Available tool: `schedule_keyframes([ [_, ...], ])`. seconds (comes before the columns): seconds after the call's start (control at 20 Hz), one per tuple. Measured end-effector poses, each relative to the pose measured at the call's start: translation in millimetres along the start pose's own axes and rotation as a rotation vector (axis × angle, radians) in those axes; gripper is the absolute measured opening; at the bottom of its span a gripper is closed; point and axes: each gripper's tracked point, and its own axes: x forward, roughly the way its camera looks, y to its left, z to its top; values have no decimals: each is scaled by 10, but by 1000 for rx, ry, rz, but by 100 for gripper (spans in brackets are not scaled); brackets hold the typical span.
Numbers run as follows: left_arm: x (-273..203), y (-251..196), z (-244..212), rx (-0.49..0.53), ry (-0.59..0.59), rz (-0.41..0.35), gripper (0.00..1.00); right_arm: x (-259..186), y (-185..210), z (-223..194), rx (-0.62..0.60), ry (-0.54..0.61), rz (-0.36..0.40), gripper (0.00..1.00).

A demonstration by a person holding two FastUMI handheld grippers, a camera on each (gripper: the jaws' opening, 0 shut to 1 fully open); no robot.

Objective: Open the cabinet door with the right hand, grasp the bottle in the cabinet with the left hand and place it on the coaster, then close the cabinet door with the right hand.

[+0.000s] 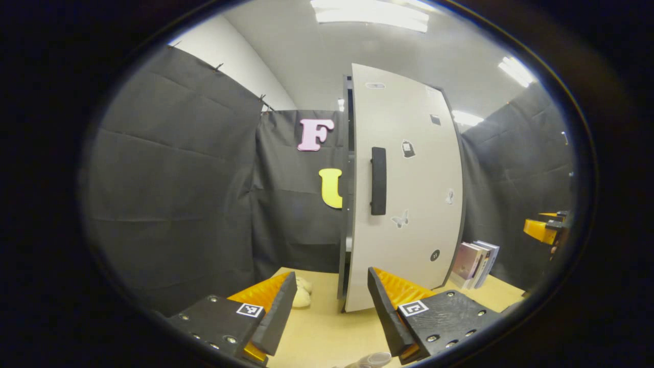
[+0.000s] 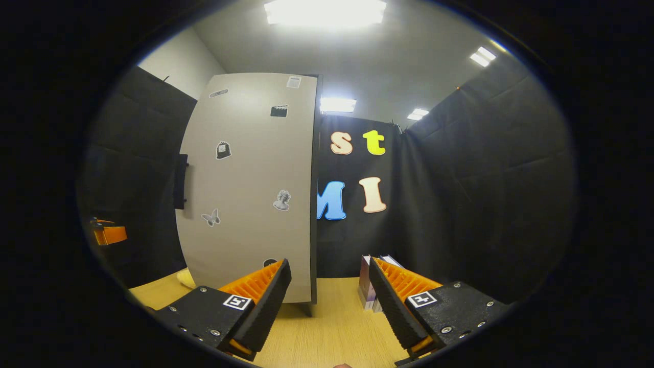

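Both tongs are spread wide and hold nothing: the left tongs (image 1: pixel 331 301) and the right tongs (image 2: pixel 329 289) hover above the pale wooden surface (image 2: pixel 327 337). The tall cabinet door (image 1: pixel 409 189) stands upright ahead, its long black handle (image 1: pixel 378 180) running vertically. Books (image 1: pixel 475 263) lean beside the cabinet. Black cloth walls surround the booth.

Open tabletop (image 1: pixel 327 327) ahead of the spread fingers of the left gripper (image 1: pixel 331 312), up to the shut cabinet door (image 1: pixel 403 194) with its handle (image 1: pixel 378 180) facing out. Bare table left of the cabinet but for a pale lump (image 1: pixel 302 295); books (image 1: pixel 475 263) leaning just right of it. Before the right gripper (image 2: pixel 329 301), clear wood between door edge (image 2: pixel 312 204) and those books (image 2: pixel 366 286).
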Motion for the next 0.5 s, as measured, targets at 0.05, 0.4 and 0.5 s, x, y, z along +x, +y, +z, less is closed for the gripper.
schedule_keyframes([
  [0.05,-5,-7,-7,3,0,-1,86,14,40,2,-4,-2,4,95],
  [0.4,48,80,-8,0,4,25,80,36,209,47,-1,-11,15,95],
  [0.5,69,140,5,2,-1,29,86,47,229,57,4,-11,13,94],
])
